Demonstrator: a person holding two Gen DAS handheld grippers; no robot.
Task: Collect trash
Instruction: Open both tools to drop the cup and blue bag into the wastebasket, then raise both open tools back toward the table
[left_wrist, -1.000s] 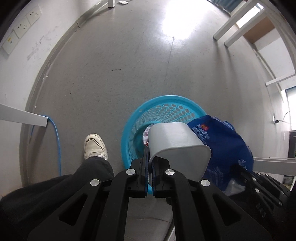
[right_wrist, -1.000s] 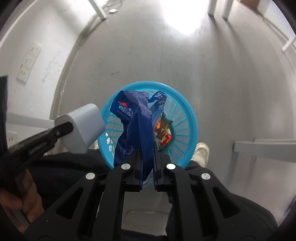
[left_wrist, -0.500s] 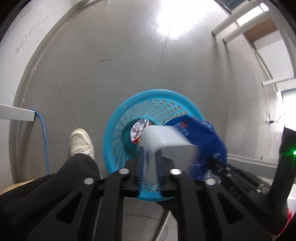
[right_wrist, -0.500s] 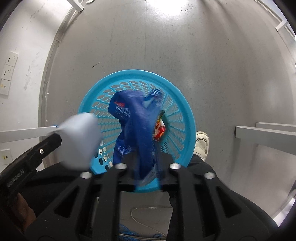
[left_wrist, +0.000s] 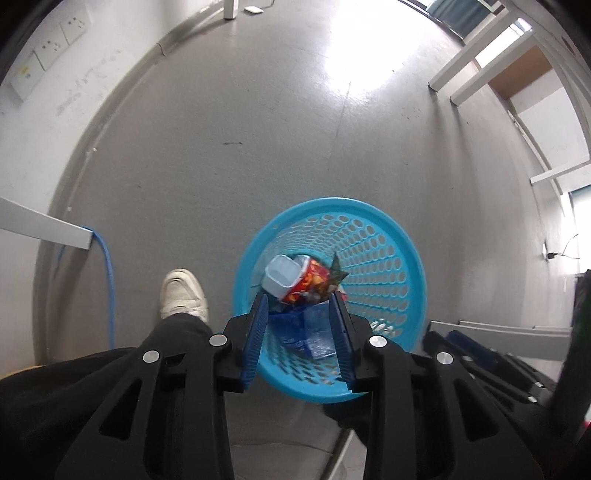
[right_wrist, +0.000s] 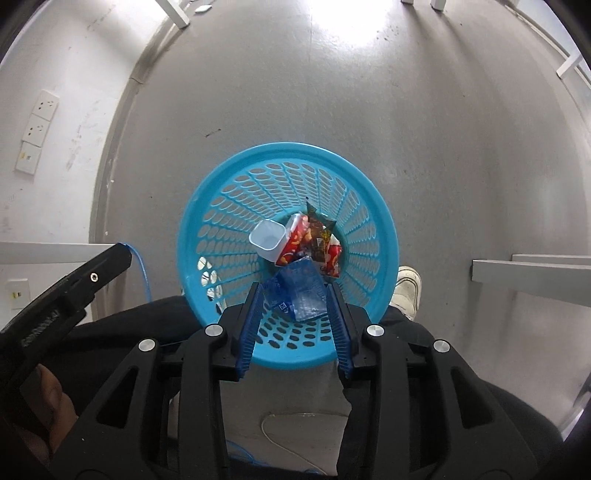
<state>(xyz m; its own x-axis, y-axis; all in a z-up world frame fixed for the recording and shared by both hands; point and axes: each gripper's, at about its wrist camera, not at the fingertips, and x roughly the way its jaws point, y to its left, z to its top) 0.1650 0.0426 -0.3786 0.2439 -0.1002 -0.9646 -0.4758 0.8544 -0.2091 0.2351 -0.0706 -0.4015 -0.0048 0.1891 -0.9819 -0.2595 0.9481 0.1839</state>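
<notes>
A blue plastic basket (left_wrist: 380, 236) (right_wrist: 229, 206) stands on the grey floor below both grippers. In its bottom lie a white cup (left_wrist: 280, 275) (right_wrist: 267, 239), red snack wrappers (left_wrist: 310, 282) (right_wrist: 310, 240) and a blue wrapper (left_wrist: 312, 330) (right_wrist: 299, 290). My left gripper (left_wrist: 300, 334) hangs over the basket's near rim, its jaws opening with nothing pressed between them. My right gripper (right_wrist: 294, 325) also hangs above the near rim, jaws opening and nothing gripped; the blue wrapper lies far below between its fingers. The left gripper's black body shows at the left of the right wrist view.
A person's dark trouser legs and white shoes (left_wrist: 183, 293) (right_wrist: 408, 291) stand beside the basket. A blue cable (left_wrist: 107, 269) runs down by a white table edge (left_wrist: 44, 229). White furniture legs (left_wrist: 476, 62) stand far right; wall sockets (right_wrist: 38, 129) on the left wall.
Both grippers have opened. The white cup dropped from the left one and the blue wrapper from the right one; both now lie in the basket.
</notes>
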